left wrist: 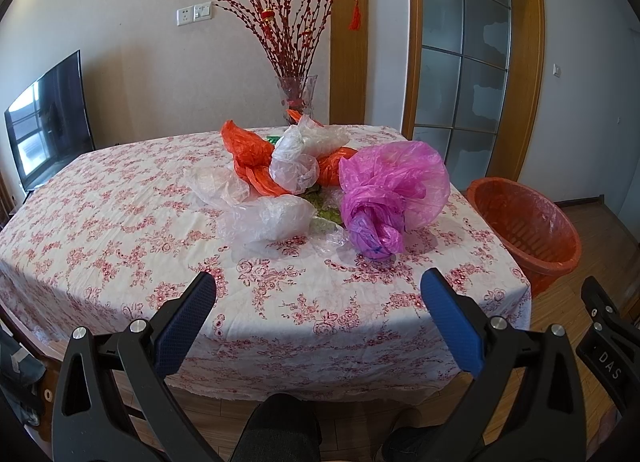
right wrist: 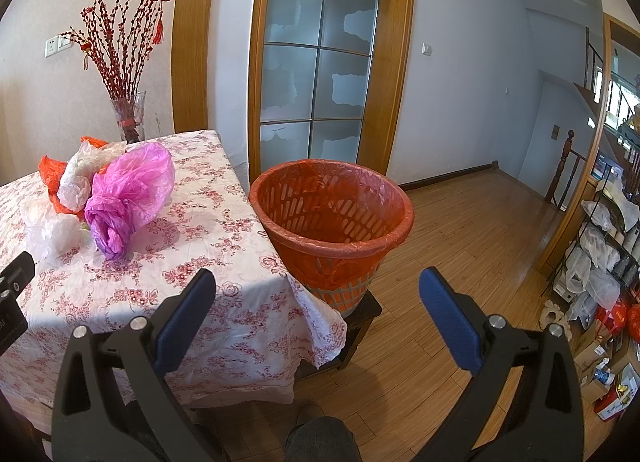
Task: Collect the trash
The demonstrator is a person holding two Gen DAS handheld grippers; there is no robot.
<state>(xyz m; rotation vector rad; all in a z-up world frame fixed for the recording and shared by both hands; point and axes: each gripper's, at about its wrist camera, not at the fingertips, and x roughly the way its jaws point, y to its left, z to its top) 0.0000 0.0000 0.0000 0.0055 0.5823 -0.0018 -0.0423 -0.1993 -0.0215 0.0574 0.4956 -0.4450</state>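
Bags (left wrist: 296, 181) piled on the bench (left wrist: 120, 221), untouched.
Both grippers' fingers (left wrist: 188, 314) (right wrist: 188, 314) gape wide, empty; light, slippery plastic, best pinched at a crumpled fold.

Left gripper (left wrist: 318, 290): black frame, blue textured pads, silver screws; right gripper (right wrist: 318, 290) alike.

One pink bag (left wrist: 394, 189), one orange bag (left wrist: 250, 151), several clear bags (left wrist: 304, 149), one basket (right wrist: 332, 217), one vase (left wrist: 296, 95)

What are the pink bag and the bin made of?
Pink bag: thin translucent plastic film, glossy, judging by its crinkles and the light showing through. Bin: seemingly rigid moulded plastic with slotted walls, pale beige where bare near the base, lined with a thin orange-red film bag folded over the rim.
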